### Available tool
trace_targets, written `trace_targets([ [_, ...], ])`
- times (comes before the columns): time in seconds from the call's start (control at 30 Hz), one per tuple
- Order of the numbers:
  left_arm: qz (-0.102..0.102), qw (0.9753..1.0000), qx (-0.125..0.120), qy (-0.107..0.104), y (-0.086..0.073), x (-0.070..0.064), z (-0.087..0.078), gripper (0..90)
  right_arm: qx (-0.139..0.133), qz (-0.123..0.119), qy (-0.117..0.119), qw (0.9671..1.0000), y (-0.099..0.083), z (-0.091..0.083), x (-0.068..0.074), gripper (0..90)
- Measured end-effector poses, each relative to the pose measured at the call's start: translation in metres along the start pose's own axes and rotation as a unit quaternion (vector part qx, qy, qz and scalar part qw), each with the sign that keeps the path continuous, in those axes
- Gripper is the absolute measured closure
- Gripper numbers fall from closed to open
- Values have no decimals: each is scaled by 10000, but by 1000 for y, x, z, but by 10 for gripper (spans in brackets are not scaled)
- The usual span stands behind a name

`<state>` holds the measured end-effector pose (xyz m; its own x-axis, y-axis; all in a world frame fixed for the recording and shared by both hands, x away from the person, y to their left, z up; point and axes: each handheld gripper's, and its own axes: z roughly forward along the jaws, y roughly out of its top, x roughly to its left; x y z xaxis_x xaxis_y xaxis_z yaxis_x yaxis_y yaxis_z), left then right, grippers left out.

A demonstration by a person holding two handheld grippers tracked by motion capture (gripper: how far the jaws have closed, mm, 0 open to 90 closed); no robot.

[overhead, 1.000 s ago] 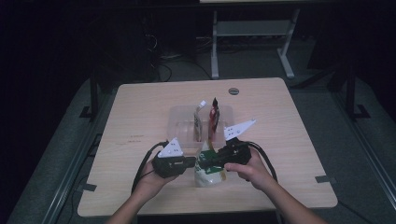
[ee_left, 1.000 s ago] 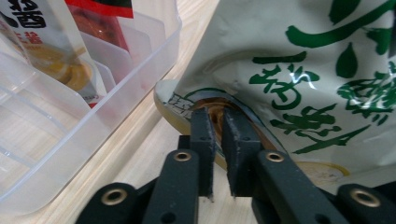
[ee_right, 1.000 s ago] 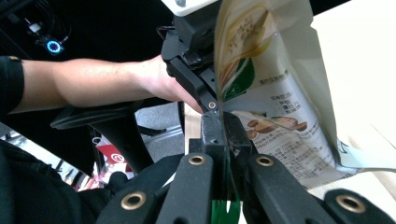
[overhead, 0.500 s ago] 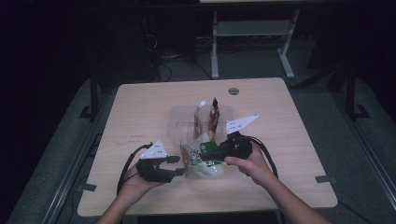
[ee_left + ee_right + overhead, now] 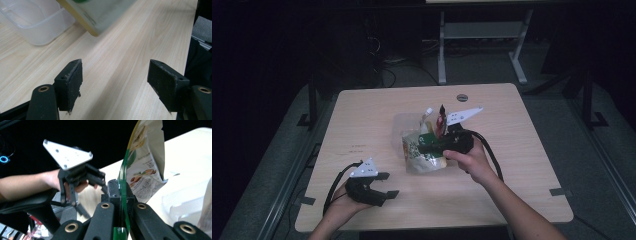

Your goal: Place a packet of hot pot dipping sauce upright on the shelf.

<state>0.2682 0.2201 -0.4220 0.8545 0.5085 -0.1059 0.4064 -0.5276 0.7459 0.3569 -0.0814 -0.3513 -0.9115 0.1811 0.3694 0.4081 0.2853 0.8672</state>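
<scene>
Snack bag [image 5: 422, 155] sits clamped in right gripper [image 5: 432, 146]; left gripper [image 5: 387, 185], jaws spread, hovers well apart.

A snack bag [image 5: 422, 152], glossy with a green edge and pictures of nuts on pale print, hangs tilted just above the counter [image 5: 512, 130], its green edge pinched flat in the right gripper [image 5: 122, 195]. Just behind it sits a clear plastic tub [image 5: 404, 125], upright, with more packets [image 5: 437, 117] standing in it.

The left gripper view's top edge crops the blurred snack bag [image 5: 100, 13] and clear container [image 5: 32, 22]
</scene>
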Motion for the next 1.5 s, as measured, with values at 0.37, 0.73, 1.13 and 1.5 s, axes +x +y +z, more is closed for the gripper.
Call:
trace_targets([
  [0.37, 67, 9999, 87, -6, -1, -1, 3, 273, -154, -83, -298, 9994, 38, 8, -13, 900],
  [0.73, 20, 10000, 82, -22, -2, 0, 3, 273, -235, 170, -543, 9981, 40, 21, -37, 900],
  [1.13, 56, 9999, 118, -43, -4, 3, 3, 273, 16, 290, -894, 9956, 31, 48, -51, 896],
  [1.5, 16, 9999, 144, -69, -4, 3, 5, 267, -113, 106, -1160, 9931, 36, 38, -48, 735],
])
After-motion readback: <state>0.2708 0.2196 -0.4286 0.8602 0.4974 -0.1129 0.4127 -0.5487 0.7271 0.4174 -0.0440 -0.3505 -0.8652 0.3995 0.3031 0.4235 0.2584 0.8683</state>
